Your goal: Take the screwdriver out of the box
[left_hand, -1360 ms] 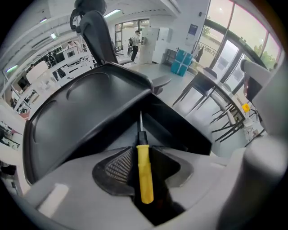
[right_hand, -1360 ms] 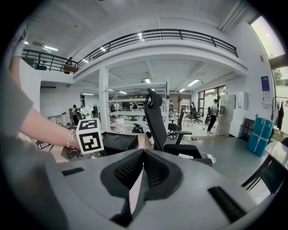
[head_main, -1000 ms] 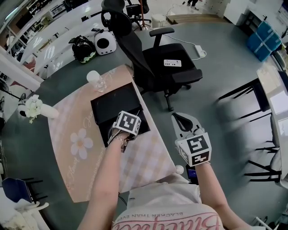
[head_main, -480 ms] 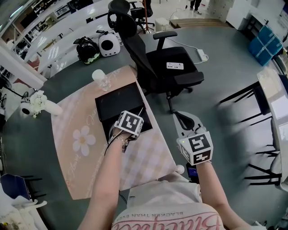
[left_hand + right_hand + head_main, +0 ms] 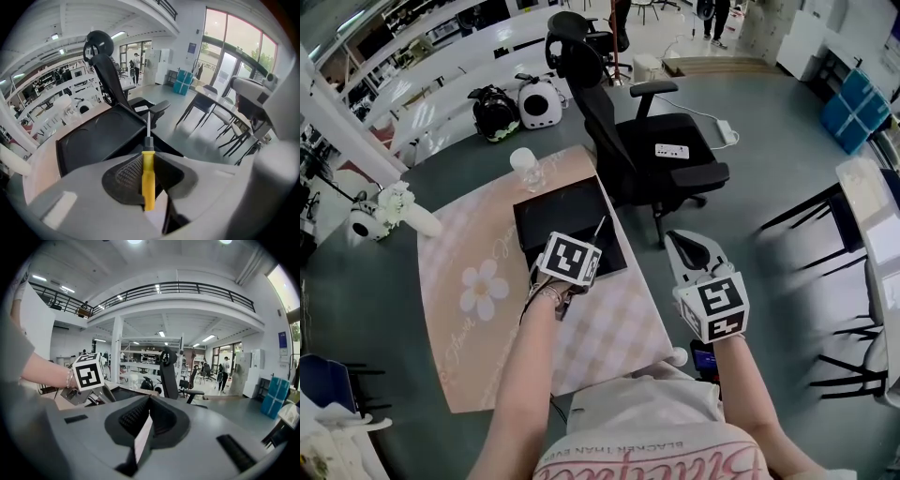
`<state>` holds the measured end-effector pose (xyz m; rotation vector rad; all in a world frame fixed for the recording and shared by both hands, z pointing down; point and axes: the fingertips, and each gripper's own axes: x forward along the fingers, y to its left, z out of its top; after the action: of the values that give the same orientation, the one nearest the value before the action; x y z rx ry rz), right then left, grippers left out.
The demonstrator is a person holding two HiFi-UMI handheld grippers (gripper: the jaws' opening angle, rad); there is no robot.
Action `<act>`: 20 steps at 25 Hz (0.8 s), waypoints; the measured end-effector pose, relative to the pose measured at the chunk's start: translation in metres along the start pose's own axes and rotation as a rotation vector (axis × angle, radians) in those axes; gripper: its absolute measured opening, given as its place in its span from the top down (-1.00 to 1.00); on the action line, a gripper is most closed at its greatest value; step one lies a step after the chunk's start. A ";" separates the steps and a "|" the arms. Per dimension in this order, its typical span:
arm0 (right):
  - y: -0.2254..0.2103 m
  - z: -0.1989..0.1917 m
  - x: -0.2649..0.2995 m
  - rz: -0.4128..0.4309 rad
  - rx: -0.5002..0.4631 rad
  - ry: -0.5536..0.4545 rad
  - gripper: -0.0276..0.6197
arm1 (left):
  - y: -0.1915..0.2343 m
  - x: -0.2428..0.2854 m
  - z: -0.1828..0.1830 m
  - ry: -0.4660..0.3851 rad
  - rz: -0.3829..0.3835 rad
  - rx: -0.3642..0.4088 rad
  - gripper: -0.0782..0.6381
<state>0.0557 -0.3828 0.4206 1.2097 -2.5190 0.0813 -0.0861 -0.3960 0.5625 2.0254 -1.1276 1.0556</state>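
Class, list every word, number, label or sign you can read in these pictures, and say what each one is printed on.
"BLACKER THAN EVE": upside down on the person's shirt; the end is cut off.
Large cursive word on the same shirt: cut by the picture's edge, unreadable.
Left cube and right cube: black-and-white square patterns, no letters.
Blue wall sign, left gripper view: too small to read.
Blue wall sign, right gripper view: too small to read.

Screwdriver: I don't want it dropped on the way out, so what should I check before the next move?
1. Left gripper shut on the screwdriver handle: ok.
2. Screwdriver tip clear of the box: cannot tell.
3. Right gripper empty, jaws together: ok.
4. Right gripper away from the box: ok.
5. Glass upright beyond the box: ok.
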 end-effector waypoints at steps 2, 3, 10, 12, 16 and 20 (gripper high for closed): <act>0.003 0.005 -0.002 0.003 -0.009 -0.004 0.90 | -0.001 -0.013 0.007 -0.046 0.001 0.000 0.55; 0.004 0.007 -0.003 0.003 -0.013 -0.008 0.90 | -0.002 -0.019 0.011 -0.069 0.003 0.000 0.55; 0.009 0.028 -0.012 -0.017 -0.025 -0.047 0.90 | 0.003 -0.073 0.032 -0.291 0.040 -0.053 0.55; 0.013 0.034 -0.015 -0.022 -0.019 -0.063 0.90 | 0.007 -0.088 0.034 -0.362 0.054 -0.072 0.55; 0.023 0.048 -0.022 -0.030 -0.016 -0.096 0.90 | 0.014 -0.117 0.034 -0.483 0.068 -0.078 0.55; 0.032 0.060 -0.030 -0.040 -0.003 -0.127 0.90 | 0.014 -0.147 0.034 -0.597 0.063 -0.055 0.55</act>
<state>0.0312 -0.3519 0.3575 1.3013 -2.5999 -0.0094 -0.1351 -0.3683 0.4214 2.3418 -1.4963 0.4351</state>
